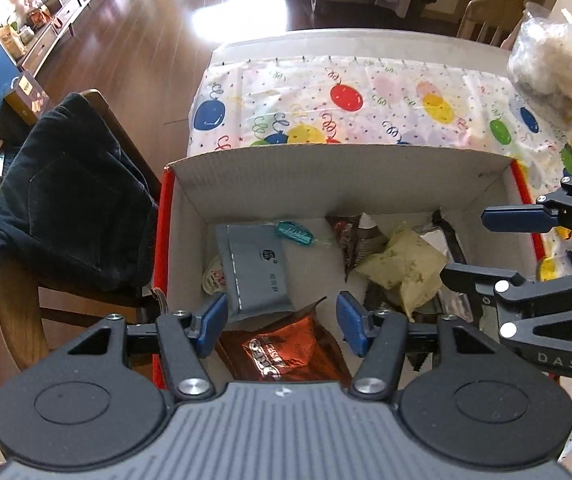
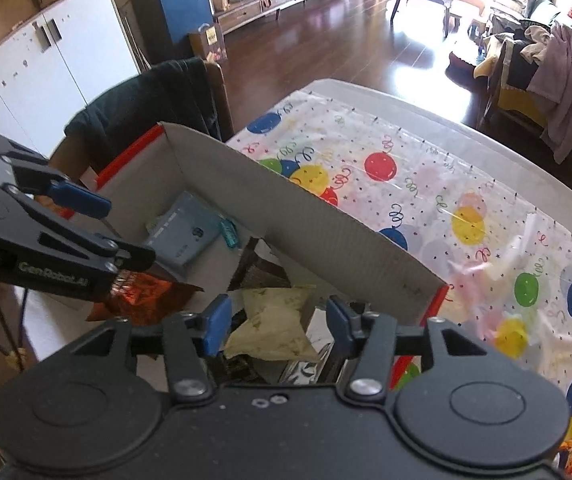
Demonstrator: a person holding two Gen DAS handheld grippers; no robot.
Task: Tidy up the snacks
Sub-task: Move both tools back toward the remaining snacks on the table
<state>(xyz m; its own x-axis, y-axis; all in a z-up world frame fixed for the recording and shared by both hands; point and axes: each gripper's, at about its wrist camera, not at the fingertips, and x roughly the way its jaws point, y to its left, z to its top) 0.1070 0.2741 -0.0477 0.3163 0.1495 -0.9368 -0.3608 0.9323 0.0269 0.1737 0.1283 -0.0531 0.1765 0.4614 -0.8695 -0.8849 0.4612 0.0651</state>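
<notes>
**Both grippers hanging open over the snack box**

The cardboard box [image 1: 342, 168], red on the outside, is sitting on a table under a balloon-print tablecloth [image 1: 366, 92], and the snacks are lying loose on its floor. The left gripper [image 1: 281, 320] is pointing steeply down into the near end, its blue pads spread apart and pressing on nothing; an orange foil packet [image 1: 286, 352] is lying below and between them, and whether a pad is brushing it is hard to say from this angle. Just beyond it a grey sachet [image 1: 253, 268] is lying flat, with a small teal-wrapped candy [image 1: 294, 233] at its far corner and a brown wrapper [image 1: 350, 244] beside that.

The right gripper [image 2: 275, 322] is hanging over the other end of the box with its jaws released. A crumpled pale yellow packet [image 2: 273, 320] is lying underneath them, free of both pads.

A dark garment [image 1: 69, 196] is draped over the chair beside the box, and a clear plastic bag [image 1: 554, 60] is sitting at the table's far corner.
</notes>
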